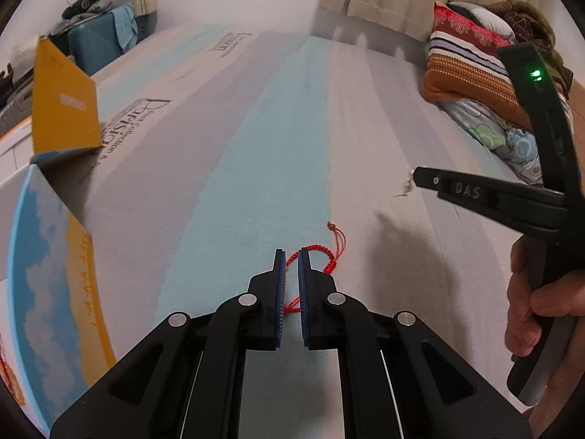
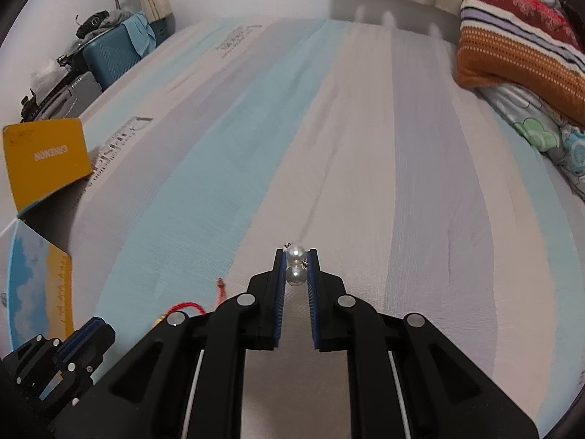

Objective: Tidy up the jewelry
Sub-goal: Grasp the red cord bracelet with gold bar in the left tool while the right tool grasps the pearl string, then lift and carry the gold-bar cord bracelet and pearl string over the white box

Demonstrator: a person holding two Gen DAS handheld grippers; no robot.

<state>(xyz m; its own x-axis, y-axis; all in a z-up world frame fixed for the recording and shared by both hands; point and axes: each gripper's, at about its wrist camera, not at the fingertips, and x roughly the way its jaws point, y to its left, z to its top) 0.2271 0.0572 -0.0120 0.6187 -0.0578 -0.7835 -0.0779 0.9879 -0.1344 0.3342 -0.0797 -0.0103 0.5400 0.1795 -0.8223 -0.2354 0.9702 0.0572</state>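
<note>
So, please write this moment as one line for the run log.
left gripper: shut on red bracelet | right gripper: shut on pearl earrings | box: open, at left | surface: bed sheet

Your red braided bracelet lies limp on the bed's blue stripe, pinched in your left gripper. Two pearl earrings sit stacked between your right gripper's pads.

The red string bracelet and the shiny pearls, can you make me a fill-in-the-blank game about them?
1. The left gripper pinches a braided string bracelet coloured ____.
2. The right gripper squeezes ____ round white pearls between its blue pads.
3. Everything happens over a striped bedsheet with a cardboard box whose flap is coloured ____.

Missing words: red; two; yellow
</note>
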